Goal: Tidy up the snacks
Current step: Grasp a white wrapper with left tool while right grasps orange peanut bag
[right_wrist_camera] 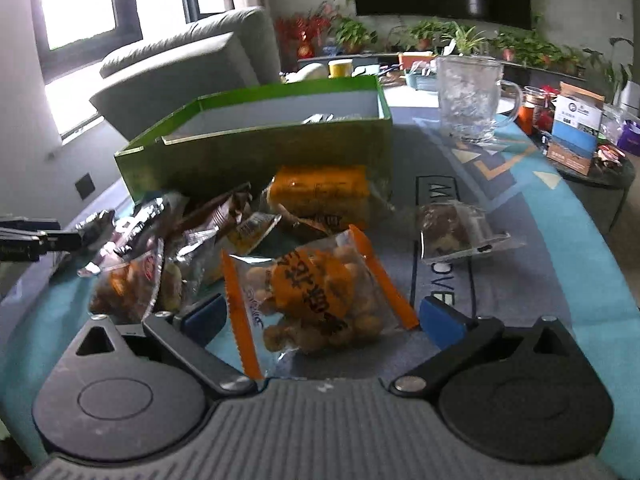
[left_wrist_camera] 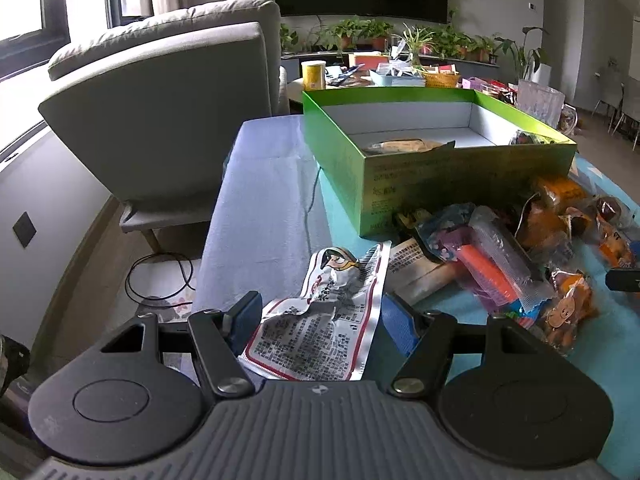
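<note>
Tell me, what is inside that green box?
The green box holds a pale wrapped snack by its near wall and a dark packet in one corner. Its near wall hides the floor beneath them.

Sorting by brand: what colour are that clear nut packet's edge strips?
Orange, with an orange label; the clear nut packet shows best in the right wrist view.

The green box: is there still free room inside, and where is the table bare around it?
The green box has bare white floor at its far end. The blue cloth left of it is free. In front, the snack pile crowds the table.
</note>
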{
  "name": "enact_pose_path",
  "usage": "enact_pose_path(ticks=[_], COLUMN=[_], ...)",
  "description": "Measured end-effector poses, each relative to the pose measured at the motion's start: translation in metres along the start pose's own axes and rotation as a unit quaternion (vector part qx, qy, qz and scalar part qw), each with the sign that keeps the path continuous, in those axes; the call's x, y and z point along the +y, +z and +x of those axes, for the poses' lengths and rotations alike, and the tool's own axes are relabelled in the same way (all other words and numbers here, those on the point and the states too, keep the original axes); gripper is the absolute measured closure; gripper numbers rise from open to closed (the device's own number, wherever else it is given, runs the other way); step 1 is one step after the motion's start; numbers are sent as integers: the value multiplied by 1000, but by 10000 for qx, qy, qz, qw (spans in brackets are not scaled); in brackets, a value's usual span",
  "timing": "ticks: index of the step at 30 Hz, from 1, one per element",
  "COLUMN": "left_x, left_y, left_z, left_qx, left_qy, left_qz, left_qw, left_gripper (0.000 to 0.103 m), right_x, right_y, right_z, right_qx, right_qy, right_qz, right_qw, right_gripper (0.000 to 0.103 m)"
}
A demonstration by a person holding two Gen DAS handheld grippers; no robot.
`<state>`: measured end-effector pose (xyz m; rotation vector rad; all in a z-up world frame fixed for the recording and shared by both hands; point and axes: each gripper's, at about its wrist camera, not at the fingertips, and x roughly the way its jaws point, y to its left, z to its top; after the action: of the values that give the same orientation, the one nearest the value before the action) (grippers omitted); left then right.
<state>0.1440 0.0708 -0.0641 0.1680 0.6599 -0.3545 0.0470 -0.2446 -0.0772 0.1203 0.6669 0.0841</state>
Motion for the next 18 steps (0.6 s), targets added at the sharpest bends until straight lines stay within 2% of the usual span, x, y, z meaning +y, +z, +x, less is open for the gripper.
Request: enact_pose_path(ticks=[9, 14, 17, 18], left_x=[4, 7, 10, 11], left_y=[-4, -8, -11, -11], left_z=[7, 9, 7, 6], left_qx=[11, 50, -4, -37], left_qy=[-55, -80, -74, -24], left_qz=[-60, -249, -415, -495], left_qw=[10000, 9996, 9991, 9988], left_gripper=[34, 35, 40, 54], right_x=[3, 10, 12, 13], right_y=[5, 7, 9, 10], right_z=[11, 18, 21, 22], right_qx=[80, 117, 129, 133], right_qy=[10, 32, 67, 52], right_qz=[-411, -691, -720, -713], right_qw=[9991, 9975, 9973, 9974], right_gripper=[33, 33, 33, 33])
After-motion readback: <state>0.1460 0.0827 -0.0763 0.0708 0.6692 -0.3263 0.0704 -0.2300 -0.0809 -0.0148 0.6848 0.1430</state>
